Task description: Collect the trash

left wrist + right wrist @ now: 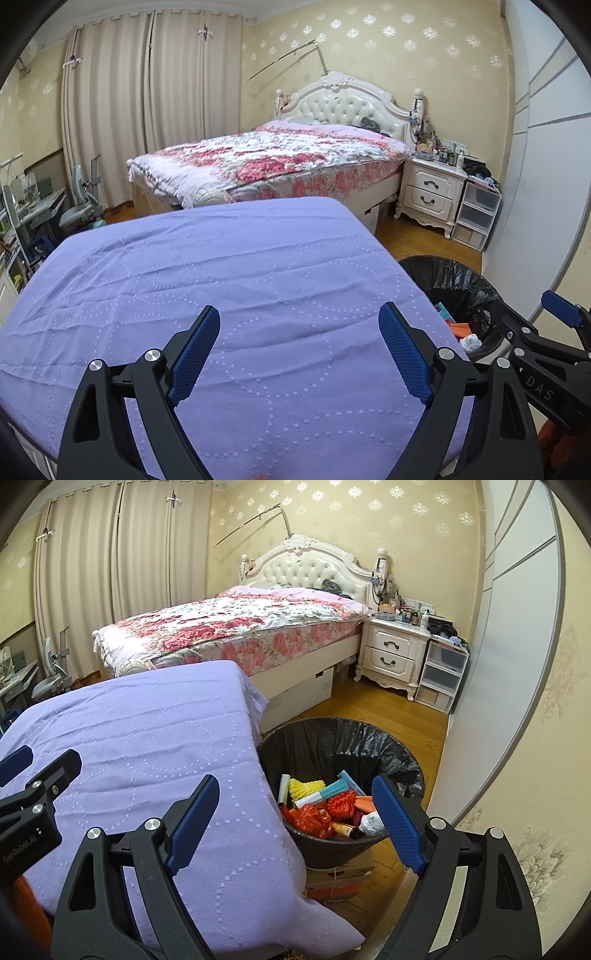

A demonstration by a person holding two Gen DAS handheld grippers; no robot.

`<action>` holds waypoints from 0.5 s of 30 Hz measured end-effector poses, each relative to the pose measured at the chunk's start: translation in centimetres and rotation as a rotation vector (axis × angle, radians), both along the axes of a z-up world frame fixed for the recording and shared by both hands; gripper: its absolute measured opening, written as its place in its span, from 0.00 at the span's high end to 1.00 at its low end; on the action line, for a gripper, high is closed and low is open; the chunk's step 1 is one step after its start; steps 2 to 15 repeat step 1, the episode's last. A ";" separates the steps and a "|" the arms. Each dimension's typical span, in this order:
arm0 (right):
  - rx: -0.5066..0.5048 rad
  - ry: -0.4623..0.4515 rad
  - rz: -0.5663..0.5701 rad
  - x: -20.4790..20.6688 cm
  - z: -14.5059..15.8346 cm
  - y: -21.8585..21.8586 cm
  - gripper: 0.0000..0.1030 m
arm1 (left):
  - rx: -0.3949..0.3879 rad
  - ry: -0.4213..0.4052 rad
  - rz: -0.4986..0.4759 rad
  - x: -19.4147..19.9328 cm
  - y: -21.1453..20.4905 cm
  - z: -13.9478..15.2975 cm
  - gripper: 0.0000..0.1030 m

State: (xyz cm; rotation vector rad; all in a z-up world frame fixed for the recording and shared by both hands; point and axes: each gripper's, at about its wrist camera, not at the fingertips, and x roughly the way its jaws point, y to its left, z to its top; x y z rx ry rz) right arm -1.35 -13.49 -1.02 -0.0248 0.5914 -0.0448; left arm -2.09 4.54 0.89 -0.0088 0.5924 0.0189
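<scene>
Bin (332, 746), black-lined, holding colourful trash (325, 805)

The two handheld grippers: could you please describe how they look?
The left gripper and right gripper match: black plastic frames with triangular cut-outs, silver round bolts, and ribbed blue pads on angled fingers. White lettering marks each body, "DAS" on the right one. No cables, hands or sleeves show.

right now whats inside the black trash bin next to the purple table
The trash bin, lined with a black bag, holds a yellow foam net, an orange one, red plastic, a teal box, a dark bottle and crumpled white paper. Anything beneath that pile is covered.
</scene>
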 end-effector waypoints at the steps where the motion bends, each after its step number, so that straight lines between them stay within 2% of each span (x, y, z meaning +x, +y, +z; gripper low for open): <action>1: 0.000 0.003 0.006 0.2 -0.1 0.2 0.20 | -0.003 0.010 0.006 0.2 0.4 -0.2 0.17; 15: 0.000 0.003 0.006 0.2 -0.1 0.2 0.20 | -0.003 0.010 0.006 0.2 0.4 -0.2 0.17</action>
